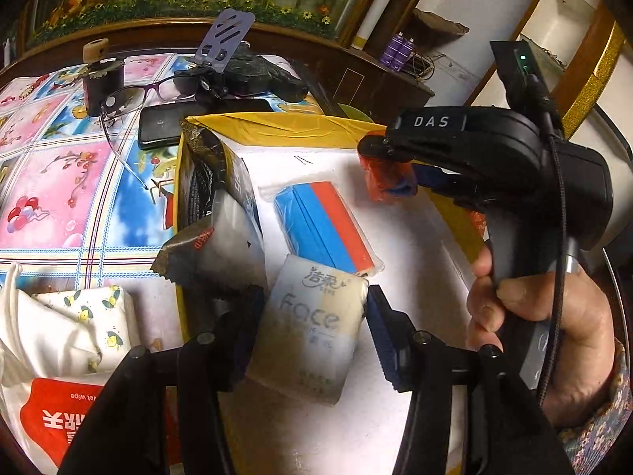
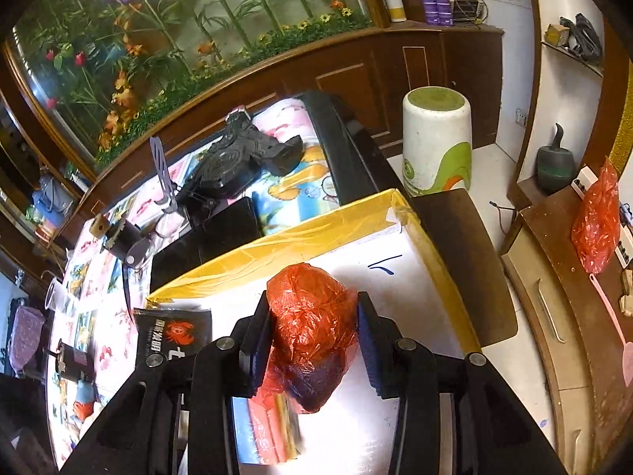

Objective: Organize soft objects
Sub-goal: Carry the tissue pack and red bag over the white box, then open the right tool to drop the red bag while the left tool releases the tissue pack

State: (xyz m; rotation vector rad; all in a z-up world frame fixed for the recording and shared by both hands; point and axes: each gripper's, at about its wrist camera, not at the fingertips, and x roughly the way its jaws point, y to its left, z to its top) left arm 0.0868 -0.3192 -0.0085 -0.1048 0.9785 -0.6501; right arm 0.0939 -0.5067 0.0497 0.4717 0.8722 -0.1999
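A white "Face" tissue pack [image 1: 312,324] lies on the white board with yellow taped edges [image 1: 395,396]; my left gripper [image 1: 312,328] straddles it with jaws open, pads slightly apart from its sides. A blue-and-red tissue pack [image 1: 324,225] lies just beyond it. A dark foil packet [image 1: 217,213] lies to the left. My right gripper [image 2: 314,336] is shut on a crumpled red plastic bag [image 2: 312,316] above the board [image 2: 415,289]; it shows in the left wrist view [image 1: 385,178] too.
On the floral tablecloth [image 1: 51,182] lie glasses [image 1: 130,99], a black phone [image 1: 166,124] and a dark cup [image 1: 101,83]. A lemon-print cloth [image 1: 91,316] and red wet-wipe pack [image 1: 59,407] sit near left. A white stool [image 2: 435,142] stands beyond the table.
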